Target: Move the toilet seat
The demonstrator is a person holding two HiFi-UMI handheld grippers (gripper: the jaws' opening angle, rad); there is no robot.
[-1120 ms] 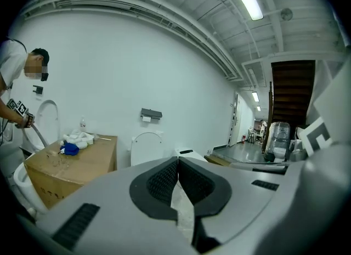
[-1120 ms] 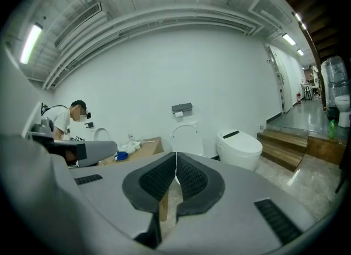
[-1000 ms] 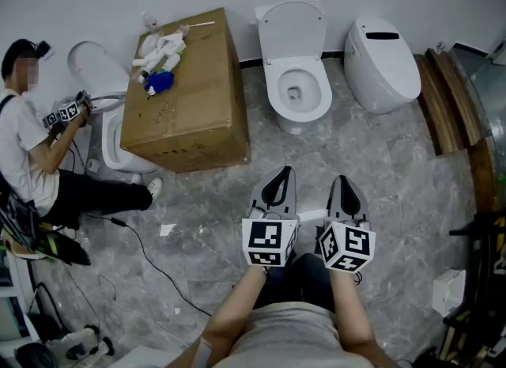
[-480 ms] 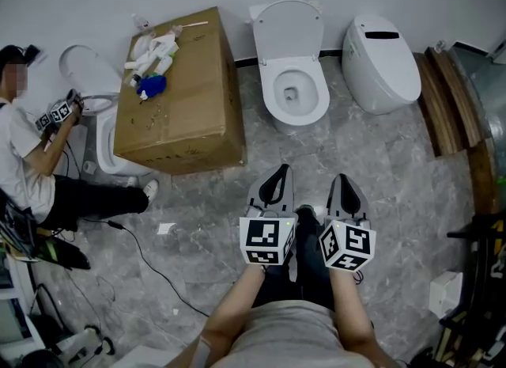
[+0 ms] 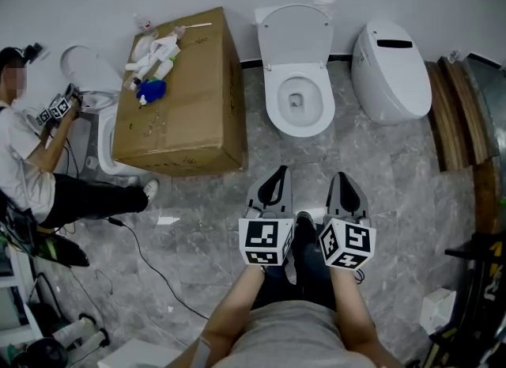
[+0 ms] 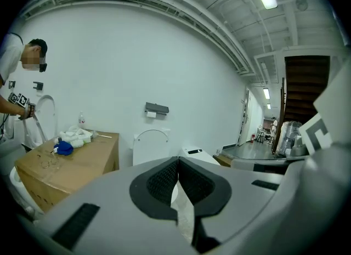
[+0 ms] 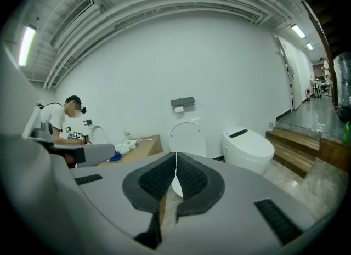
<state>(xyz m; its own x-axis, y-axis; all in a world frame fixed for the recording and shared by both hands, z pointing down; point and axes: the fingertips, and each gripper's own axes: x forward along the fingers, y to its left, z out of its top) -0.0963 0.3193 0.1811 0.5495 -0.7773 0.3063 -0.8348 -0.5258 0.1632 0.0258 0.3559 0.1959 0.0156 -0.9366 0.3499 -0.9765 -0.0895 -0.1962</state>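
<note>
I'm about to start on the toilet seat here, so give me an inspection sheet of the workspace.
Surface: grey stone-tile floor, a paper scrap on it.
Job's things: open toilet against the wall, lid raised, untouched.
Clutter: cardboard box with white items and a blue thing on top.
Grippers: left gripper and right gripper both shut, empty, short of the toilet.
Cables: black cable across the floor at left.
Surroundings: closed toilet, wooden steps, crouching person at a third toilet.
</note>
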